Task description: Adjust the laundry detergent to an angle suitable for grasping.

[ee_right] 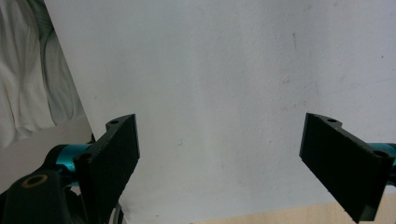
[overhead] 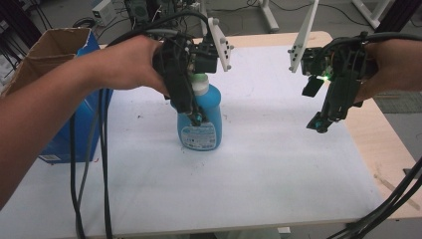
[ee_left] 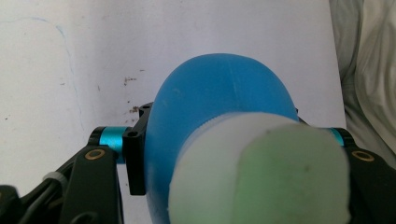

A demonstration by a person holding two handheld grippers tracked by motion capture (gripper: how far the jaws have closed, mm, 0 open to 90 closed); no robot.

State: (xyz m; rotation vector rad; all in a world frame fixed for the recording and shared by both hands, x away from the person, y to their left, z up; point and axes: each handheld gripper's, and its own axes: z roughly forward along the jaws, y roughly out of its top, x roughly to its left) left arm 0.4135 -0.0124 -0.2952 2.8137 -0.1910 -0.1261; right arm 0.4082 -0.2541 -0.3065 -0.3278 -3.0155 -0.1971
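A blue detergent bottle with a pale green-white cap stands upright near the middle of the white table cover. My left gripper reaches down over it from above, its jaws shut on the bottle's body. In the left gripper view the bottle and its cap sit between the jaws of the left gripper. Over the right part of the table, my right gripper hangs open with nothing in it. The right gripper looks down on bare white cover.
An open cardboard box with blue sides stands at the table's left edge, close to the left forearm. Bare wood runs along the table's right edge. Black cables trail over the front left. White stand legs rise at the back.
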